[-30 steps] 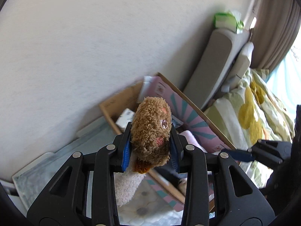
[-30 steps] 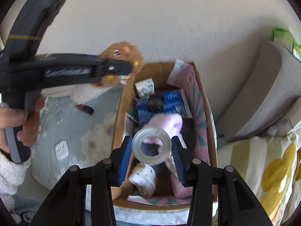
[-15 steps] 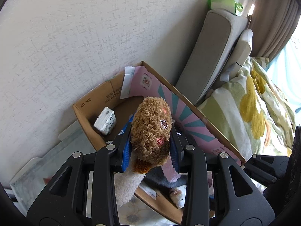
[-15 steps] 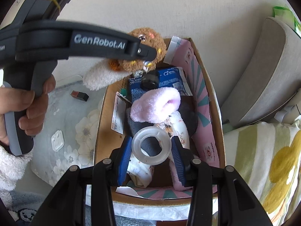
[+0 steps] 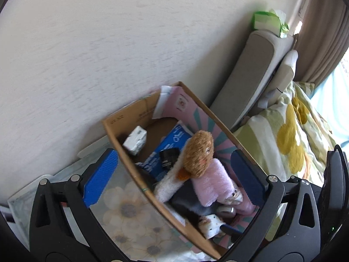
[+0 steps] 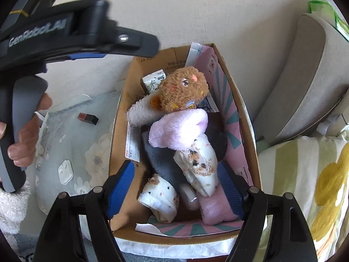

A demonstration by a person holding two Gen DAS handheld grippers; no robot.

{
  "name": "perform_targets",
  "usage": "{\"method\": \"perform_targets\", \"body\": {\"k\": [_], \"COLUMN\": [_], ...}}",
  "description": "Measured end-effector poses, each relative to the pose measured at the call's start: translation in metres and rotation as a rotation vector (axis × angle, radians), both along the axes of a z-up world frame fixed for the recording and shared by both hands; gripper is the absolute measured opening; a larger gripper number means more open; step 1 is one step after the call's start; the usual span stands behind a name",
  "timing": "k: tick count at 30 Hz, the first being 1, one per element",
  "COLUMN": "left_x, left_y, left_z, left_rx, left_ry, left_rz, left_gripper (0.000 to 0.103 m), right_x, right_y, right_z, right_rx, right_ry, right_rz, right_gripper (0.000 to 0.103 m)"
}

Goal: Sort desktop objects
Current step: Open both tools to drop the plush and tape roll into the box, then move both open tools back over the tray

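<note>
Below the left hand-held gripper (image 5: 172,174), jaws just spread apart, plush toy (image 5: 197,156) in box (image 5: 122,139)

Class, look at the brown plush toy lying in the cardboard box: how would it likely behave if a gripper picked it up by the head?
The brown plush toy looks soft and fuzzy, so pads would probably sink in rather than slip. Its white body droops over the pink sock, so it would likely dangle limply. It seems light for its size and unlikely to break.
</note>
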State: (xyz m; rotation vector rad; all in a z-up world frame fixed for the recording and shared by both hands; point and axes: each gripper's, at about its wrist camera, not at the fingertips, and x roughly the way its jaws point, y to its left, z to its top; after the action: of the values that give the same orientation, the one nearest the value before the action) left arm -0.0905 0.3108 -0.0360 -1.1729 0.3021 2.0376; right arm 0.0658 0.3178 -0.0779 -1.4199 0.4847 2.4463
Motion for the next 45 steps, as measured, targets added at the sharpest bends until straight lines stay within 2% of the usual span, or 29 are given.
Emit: {"method": "perform_targets", "body": {"k": [10, 14, 22, 28, 36, 40, 43, 45], "left_x": [-0.008, -0.011, -0.017, -0.022, -0.028, -0.026, -0.016, -0.006], "left_y": [-0.057, -0.081, -0.118, -0.161, -0.25, -0.296, -0.315, -0.321], "left_z": [0.012, 0.02, 0.037, 0.042, 0.052, 0.051, 0.043, 0.032], "left_rx": [0.018, 0.039, 0.032, 0.044, 0.039, 0.011, -0.007, -0.034], "left_ry": [0.002, 0.026, 0.065, 0.067, 0.078, 0.092, 0.093, 0.101], "left_rz": [0.088, 0.133, 0.204, 0.281, 0.444, 0.523, 0.526, 0.491], "left_gripper": [0.103, 0.103, 0.103, 0.103, 0.103, 0.103, 0.103, 0.103], "right_x": [-0.002, -0.006, -0.02, -0.04, -0.072, -0.095, -0.114, -0.127], "right_y": [-0.009, -0.015, -0.028, -0.05, -0.08, -0.099, -0.114, -0.122], "right_z": [0.014, 0.025, 0.043, 0.055, 0.066, 0.057, 0.046, 0.039], "right_rx": [0.035, 0.047, 0.082, 0.164, 0.112, 0.084, 0.078, 0.067], "right_ry": [0.008, 0.035, 0.063, 0.061, 0.141, 0.134, 0.107, 0.084], "right_rz": [-0.005, -0.006, 0.006, 0.081, 0.19, 0.26, 0.331, 0.401], "right_gripper": [0.074, 0.074, 0.074, 0.074, 0.074, 0.074, 0.074, 0.074]}}
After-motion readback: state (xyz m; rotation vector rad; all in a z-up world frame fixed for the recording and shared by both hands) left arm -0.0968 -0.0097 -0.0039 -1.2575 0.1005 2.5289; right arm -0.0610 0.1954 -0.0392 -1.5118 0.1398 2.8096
